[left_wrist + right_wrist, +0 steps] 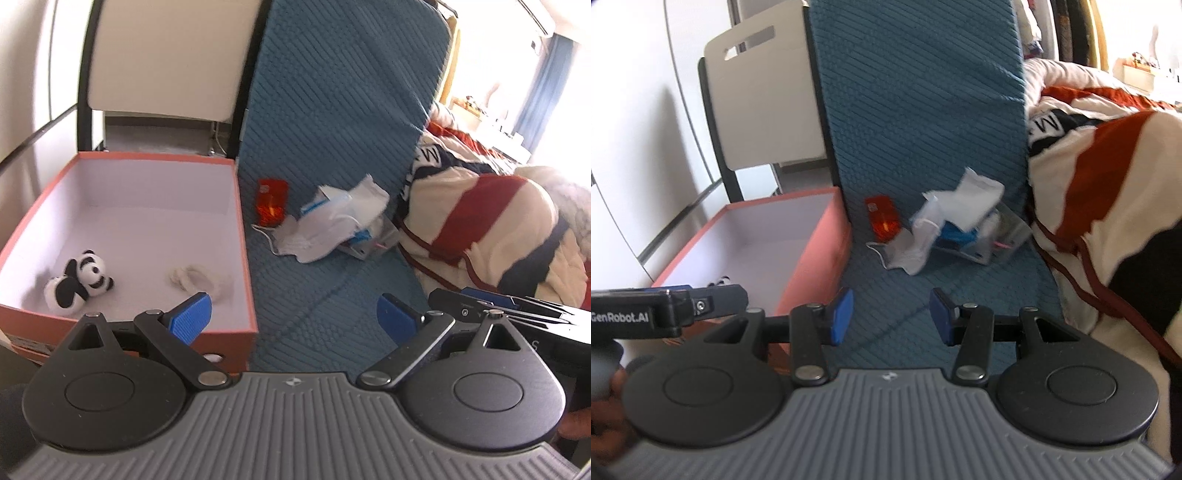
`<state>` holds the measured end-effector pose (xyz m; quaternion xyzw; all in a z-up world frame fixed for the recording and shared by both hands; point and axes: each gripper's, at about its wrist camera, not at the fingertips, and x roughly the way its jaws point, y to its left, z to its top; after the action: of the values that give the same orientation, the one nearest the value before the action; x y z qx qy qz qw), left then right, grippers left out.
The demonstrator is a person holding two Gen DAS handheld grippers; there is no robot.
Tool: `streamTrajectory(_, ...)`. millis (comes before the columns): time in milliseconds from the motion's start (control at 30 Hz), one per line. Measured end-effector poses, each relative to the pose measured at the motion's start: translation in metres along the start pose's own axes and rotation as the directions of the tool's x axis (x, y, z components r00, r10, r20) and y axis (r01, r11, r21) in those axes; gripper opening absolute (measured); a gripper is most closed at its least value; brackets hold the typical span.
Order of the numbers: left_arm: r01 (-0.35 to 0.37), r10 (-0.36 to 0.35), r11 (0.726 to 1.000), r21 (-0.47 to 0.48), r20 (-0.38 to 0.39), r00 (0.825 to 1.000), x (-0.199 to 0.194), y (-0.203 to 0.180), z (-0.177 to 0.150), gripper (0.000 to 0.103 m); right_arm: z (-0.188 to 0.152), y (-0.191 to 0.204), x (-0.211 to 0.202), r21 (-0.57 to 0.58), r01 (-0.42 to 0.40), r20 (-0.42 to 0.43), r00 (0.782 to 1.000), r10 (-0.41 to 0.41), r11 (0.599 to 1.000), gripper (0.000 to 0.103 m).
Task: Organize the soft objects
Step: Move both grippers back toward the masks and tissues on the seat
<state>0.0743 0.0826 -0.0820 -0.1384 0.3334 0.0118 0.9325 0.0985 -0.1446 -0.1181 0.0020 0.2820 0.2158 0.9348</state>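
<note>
An orange box (pixel 243 236) with a white inside stands at the left on the blue quilted mat (pixel 332 147). A panda plush (pixel 79 284) and a crumpled beige cloth (pixel 201 282) lie in it. My left gripper (pixel 293 319) is open and empty, over the box's near right corner. On the mat beyond lie a pile of white masks and wrappers (pixel 332 225) and an orange packet (pixel 272 203). My right gripper (pixel 890 319) is open and empty above the mat, short of the white pile (pixel 945 225) and the orange packet (pixel 884 218). The box (pixel 812 266) is to its left.
A striped red, cream and navy blanket (pixel 491 221) is bunched on the right, also in the right wrist view (pixel 1108 184). A white chair back (pixel 166 55) stands behind the box. A clear plastic container (pixel 1001 240) lies under the white pile.
</note>
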Motion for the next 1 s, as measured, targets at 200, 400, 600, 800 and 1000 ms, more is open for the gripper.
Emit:
streamTrajectory(200, 0.019, -0.019, 1.0, 0.023, 0.012, 1.0, 0.0, -0.019, -0.006, 0.098, -0.011, -0.019, -0.012, 0.025, 0.031, -0.007, 1.0, -0.03, 0.999, 0.049)
streamTrajectory(400, 0.035, -0.035, 0.999, 0.021, 0.018, 0.999, -0.001, -0.036, -0.011, 0.098, -0.016, -0.036, -0.025, 0.047, 0.041, 0.011, 0.999, -0.042, 0.998, 0.049)
streamTrajectory(600, 0.05, -0.05, 0.999, 0.015, -0.004, 0.999, 0.005, -0.059, -0.02, 0.098, -0.022, -0.056, -0.041, 0.06, 0.049, 0.014, 0.999, -0.05, 0.997, 0.049)
streamTrajectory(800, 0.077, -0.076, 0.997, 0.032, -0.024, 0.997, 0.012, -0.078, -0.023, 0.098, -0.029, -0.076, -0.053, 0.074, 0.076, 0.009, 0.997, -0.077, 0.994, 0.049)
streamTrajectory(1000, 0.083, -0.081, 0.995, 0.06, -0.029, 0.996, 0.024, -0.087, -0.018, 0.098, -0.034, -0.094, -0.052, 0.113, 0.09, 0.015, 0.996, -0.093, 0.989, 0.049)
